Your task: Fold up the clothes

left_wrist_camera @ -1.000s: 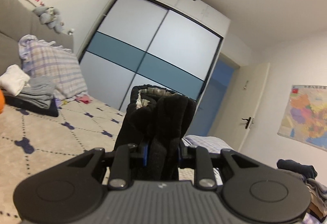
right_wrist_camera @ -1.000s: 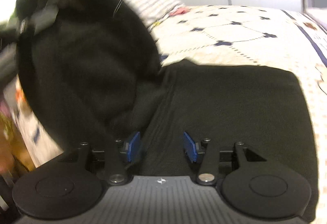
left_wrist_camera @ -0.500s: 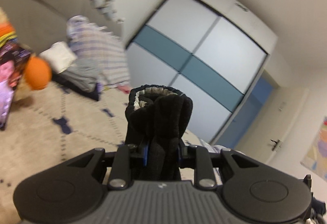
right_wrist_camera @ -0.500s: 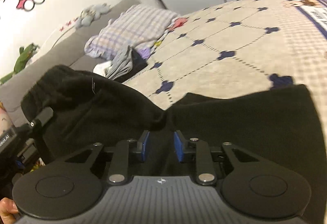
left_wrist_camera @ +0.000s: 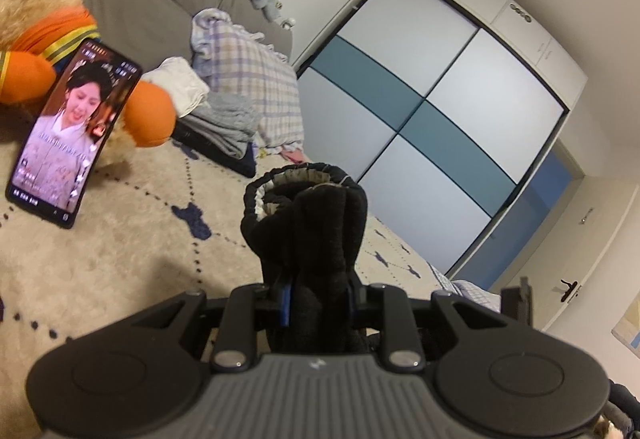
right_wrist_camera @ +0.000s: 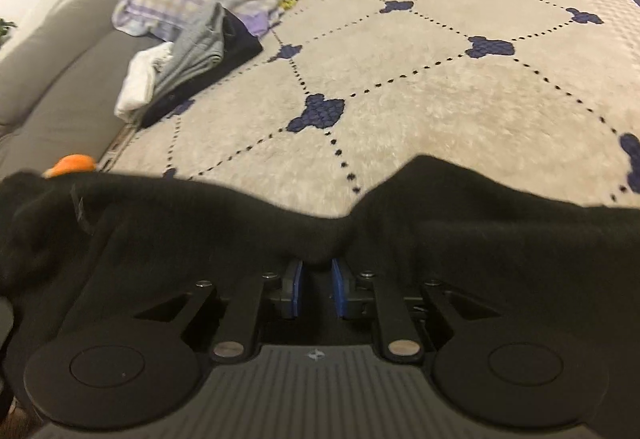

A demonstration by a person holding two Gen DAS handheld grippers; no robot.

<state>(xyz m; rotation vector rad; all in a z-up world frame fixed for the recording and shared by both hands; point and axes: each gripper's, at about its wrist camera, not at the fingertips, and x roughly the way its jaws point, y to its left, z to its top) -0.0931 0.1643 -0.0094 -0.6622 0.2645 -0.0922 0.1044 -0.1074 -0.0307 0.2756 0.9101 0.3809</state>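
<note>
Since a second ago my right hand-held gripper [right_wrist_camera: 316,289] has been closing, its jaws now nipping a fold of the black garment [right_wrist_camera: 500,235] at its far edge, low over the bed [right_wrist_camera: 440,79]. My left hand-held gripper [left_wrist_camera: 318,301] stays clamped on the bunched waistband, raised at the garment's left end. Soft, thick, limp fabric: I'd grip edges and corners, since it sags between holds.

The right gripper [right_wrist_camera: 316,279] has just been closing, and its blue pads now pinch a dip in the black garment's [right_wrist_camera: 480,239] far edge. The garment, bunched high at the left before, now stretches low across the bed [right_wrist_camera: 440,87]. The left gripper [left_wrist_camera: 318,299] has swung left, bringing a phone [left_wrist_camera: 74,135] and plush toy [left_wrist_camera: 44,51] into view.
</note>
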